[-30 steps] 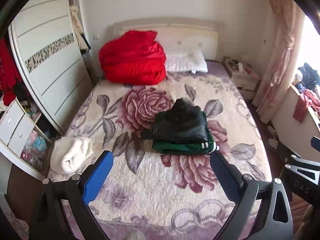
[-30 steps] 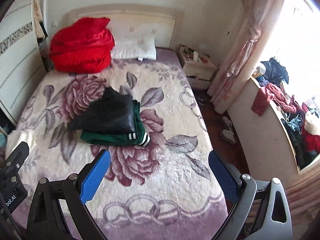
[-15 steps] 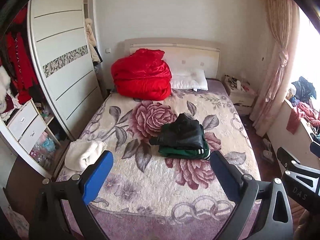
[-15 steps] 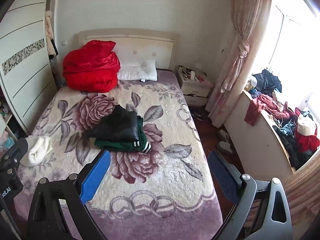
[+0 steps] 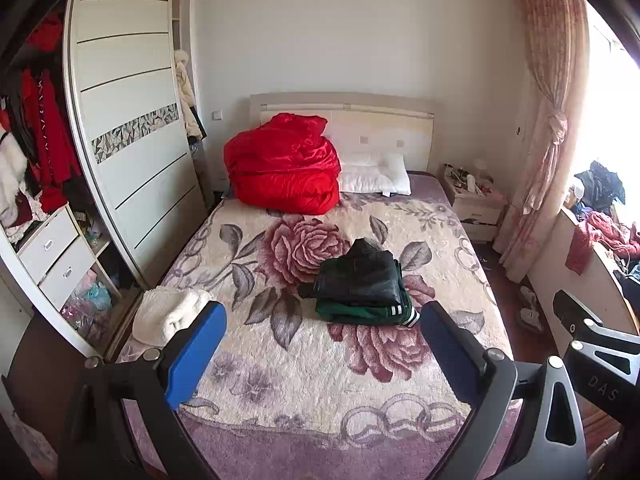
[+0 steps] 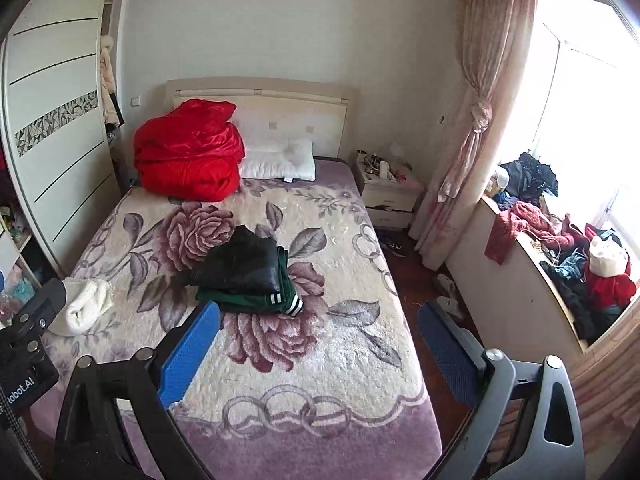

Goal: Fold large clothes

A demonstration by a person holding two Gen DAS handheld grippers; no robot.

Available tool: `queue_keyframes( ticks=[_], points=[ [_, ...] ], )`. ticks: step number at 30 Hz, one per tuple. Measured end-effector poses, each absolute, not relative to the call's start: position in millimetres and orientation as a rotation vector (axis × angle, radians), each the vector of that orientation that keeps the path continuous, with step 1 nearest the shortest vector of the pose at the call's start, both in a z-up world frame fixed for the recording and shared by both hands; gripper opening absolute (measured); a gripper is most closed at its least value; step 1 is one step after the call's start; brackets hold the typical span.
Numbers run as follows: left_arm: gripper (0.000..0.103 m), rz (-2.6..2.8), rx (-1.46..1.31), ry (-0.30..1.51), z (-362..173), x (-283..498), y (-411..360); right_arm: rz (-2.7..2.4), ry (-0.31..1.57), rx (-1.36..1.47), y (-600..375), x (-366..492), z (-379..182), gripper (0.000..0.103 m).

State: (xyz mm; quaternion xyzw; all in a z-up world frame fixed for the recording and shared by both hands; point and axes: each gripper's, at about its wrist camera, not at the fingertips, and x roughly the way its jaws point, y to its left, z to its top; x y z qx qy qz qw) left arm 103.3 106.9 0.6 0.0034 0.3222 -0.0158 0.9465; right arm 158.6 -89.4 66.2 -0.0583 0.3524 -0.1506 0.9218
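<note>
The bed fills both my views, and the folded stack of clothes sits mid-mattress, well ahead of both sets of fingers, its long axis running across the bed. My left gripper and right gripper both hang spread wide, holding nothing; I judge the left slightly better lined up.

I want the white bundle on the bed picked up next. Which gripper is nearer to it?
Left. The left gripper hangs open with its left finger right beside the white bundle. The right gripper is farther toward the bed's window side, also open.
</note>
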Motion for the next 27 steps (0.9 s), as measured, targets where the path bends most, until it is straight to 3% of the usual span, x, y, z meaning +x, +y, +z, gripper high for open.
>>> queue_keyframes(
  ticks=[27],
  points=[
    [0.102,-0.034,0.013,0.602,17.0,85.3,105.8,-0.301,0.685,-0.087,-86.0,124.6,82.3,0.103]
  ],
)
